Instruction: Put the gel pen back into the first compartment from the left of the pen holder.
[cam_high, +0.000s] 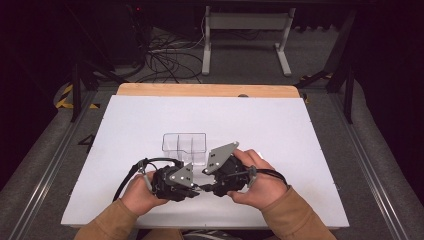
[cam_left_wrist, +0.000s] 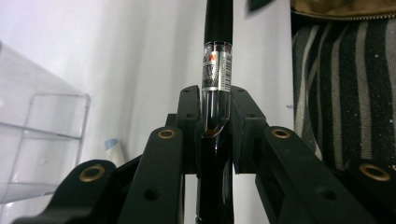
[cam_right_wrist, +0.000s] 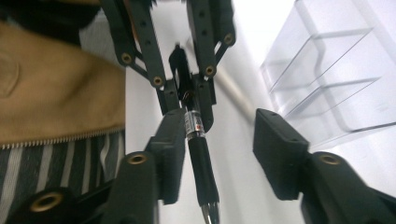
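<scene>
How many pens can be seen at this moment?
1. A black pen is clamped in the left gripper, its tip between the right gripper's open jaws. A pale stick beyond may be another; unclear.

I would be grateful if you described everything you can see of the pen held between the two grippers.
The pen is slim and black, with a glossy barrel, a matt rubber-like grip sleeve, a silver printed label band and a metal tip. It lies roughly level just above the white table, in front of the clear compartment organiser. The left gripper clamps its barrel. The right gripper straddles the grip end with its jaws apart; one pad sits against the sleeve, the other stands clear.
</scene>
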